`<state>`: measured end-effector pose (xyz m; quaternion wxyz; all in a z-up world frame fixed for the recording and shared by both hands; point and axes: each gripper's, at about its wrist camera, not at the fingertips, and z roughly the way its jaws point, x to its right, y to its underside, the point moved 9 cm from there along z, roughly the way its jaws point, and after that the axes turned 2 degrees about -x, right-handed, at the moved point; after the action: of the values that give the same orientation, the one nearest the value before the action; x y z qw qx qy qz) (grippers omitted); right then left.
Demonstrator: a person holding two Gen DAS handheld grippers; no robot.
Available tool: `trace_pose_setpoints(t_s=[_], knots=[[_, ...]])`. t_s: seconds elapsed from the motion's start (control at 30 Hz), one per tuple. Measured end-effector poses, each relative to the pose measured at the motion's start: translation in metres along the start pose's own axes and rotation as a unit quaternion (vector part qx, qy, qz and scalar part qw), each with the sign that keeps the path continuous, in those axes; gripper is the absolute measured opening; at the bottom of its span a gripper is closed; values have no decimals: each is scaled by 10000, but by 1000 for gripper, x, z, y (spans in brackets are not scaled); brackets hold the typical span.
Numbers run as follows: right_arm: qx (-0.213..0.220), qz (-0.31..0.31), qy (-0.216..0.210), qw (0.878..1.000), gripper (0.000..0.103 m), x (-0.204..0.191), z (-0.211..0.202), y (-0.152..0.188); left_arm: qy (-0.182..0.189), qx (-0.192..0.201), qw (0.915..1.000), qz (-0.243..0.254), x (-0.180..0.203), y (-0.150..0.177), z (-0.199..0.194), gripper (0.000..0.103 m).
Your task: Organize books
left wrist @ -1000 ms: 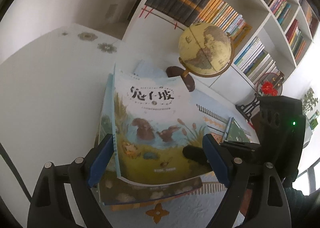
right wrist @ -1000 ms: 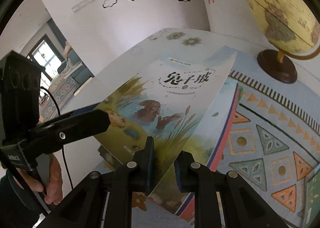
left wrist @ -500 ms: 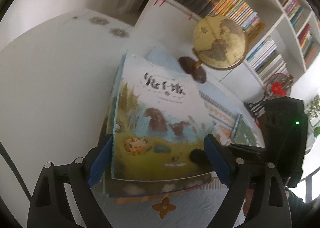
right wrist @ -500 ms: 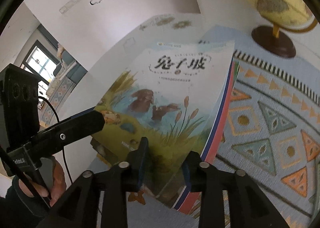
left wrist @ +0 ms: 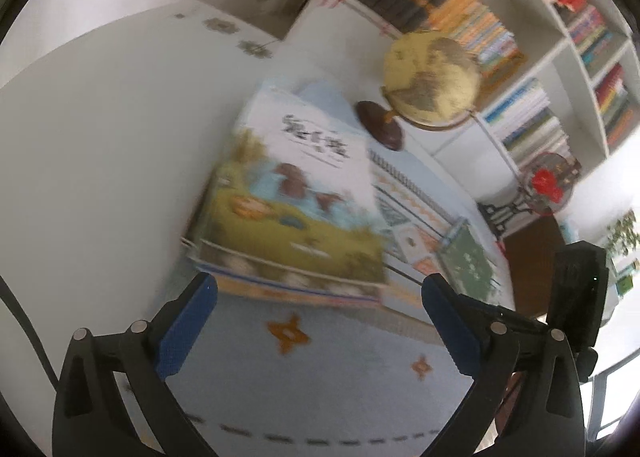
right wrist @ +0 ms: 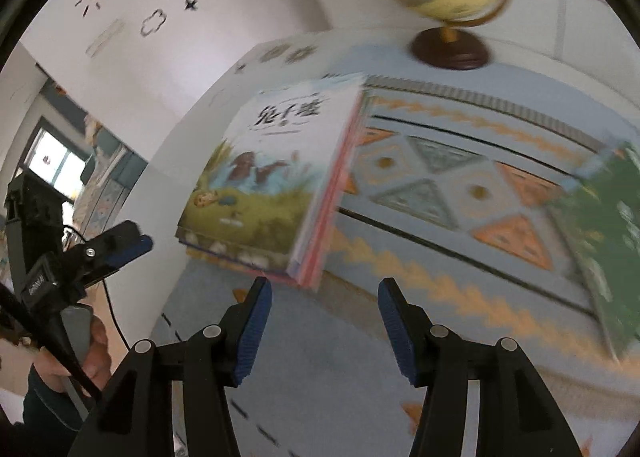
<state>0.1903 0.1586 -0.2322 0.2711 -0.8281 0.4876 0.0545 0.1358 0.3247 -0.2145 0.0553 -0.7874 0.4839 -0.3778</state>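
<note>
Picture book (left wrist: 292, 197) lies flat atop a small stack (right wrist: 308, 257) on the patterned mat (left wrist: 320, 369), near the globe (left wrist: 430, 81). Left gripper (left wrist: 320, 321) jaws spread wide, just been opening, nothing between. Right gripper (right wrist: 324, 321) jaws apart, also just opening, empty, just short of the stack. Green book (right wrist: 608, 233) lies well apart to the right.

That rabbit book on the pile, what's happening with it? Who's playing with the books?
A person is tidying books with a grabbing tool in each hand. The rabbit picture book now lies on top of a stack of books on the patterned mat, near the globe. Both tools have just been opening: the left tool and right tool hold nothing, their jaws apart in front of the stack. A green book lies alone further along the mat.
</note>
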Motion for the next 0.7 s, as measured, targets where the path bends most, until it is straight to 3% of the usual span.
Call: trace_pose_setpoints(t_s=[0.2,0.33,0.43,0.57,0.7], knots=[[406,277,318,9983,54,45,-73,37,227,-115,9989,385,74,34,-6,102],[584,625,659,9941,54,83,-119,66,710,-351,9952,578,137,58,5,102],[827,926,680,9899,54,110,-151,78,1089,-452,9892,870,188,57,21,102],[1160,1418,893,9790,55,158,-183,77,1315,-621,9814,1250,241,43,57,102],[1281,2096,1115,9629,55,203,-182,70,1561,-776,9690,1753,282,24,107,102]])
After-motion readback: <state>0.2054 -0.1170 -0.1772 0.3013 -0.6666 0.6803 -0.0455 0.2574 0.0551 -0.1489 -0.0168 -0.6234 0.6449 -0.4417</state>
